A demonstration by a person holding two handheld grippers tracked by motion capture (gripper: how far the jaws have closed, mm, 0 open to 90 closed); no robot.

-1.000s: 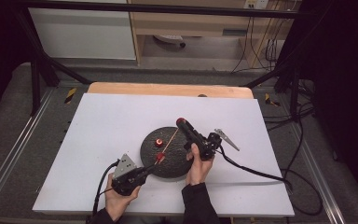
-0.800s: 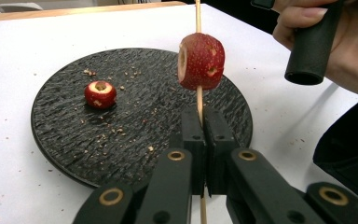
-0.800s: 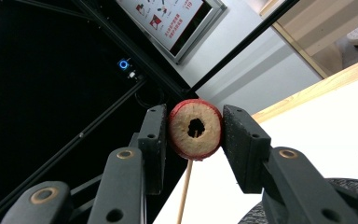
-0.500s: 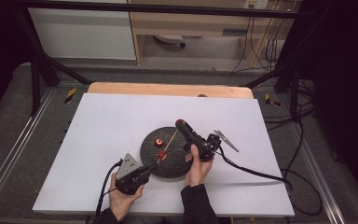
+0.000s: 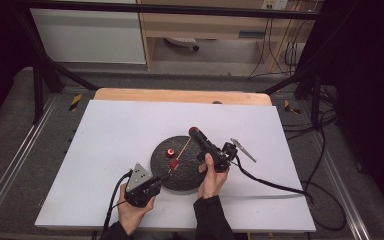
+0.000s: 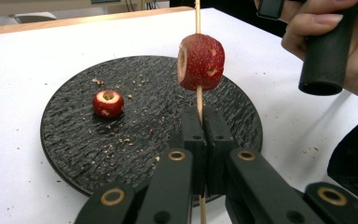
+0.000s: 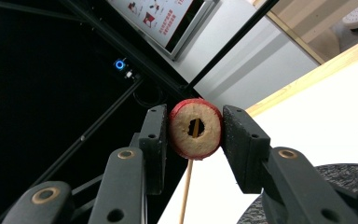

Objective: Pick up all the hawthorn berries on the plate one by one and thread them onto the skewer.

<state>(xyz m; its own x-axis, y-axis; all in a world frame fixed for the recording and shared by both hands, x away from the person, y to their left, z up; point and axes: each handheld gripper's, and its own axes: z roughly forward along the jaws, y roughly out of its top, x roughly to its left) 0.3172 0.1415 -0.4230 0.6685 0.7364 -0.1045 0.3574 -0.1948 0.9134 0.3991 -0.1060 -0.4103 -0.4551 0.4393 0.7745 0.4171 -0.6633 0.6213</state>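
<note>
- The left gripper, nearest the person at the near edge of the black plate, has its jaws clamped together on the lower end of a thin wooden skewer. It should keep that pinch firm and the stick steady, since any wobble there swings the far tip about.
- A cored red fruit is already threaded on the skewer just above those jaws, held over the plate. In my judgement it should sit low enough to leave room for the next piece.
- A second cored fruit lies loose on the plate among crumbs, well apart from the stick; it looks like the piece to be picked up afterwards.
- Farther along, the right gripper has its jaws clamped on the sides of another cored fruit, with the skewer's tip showing inside the core hole in the right gripper view. The step in hand seems to be sliding this piece down the stick.
- To do it well, the hole's axis should stay in line with the skewer, and the push should run straight along it. A slanted push could bend or snap the thin stick.
- The squeeze on the fruit should be only as hard as needed, because the hollowed flesh may crack.
- The white desk beyond the plate is bare, so there is room to work.
</note>
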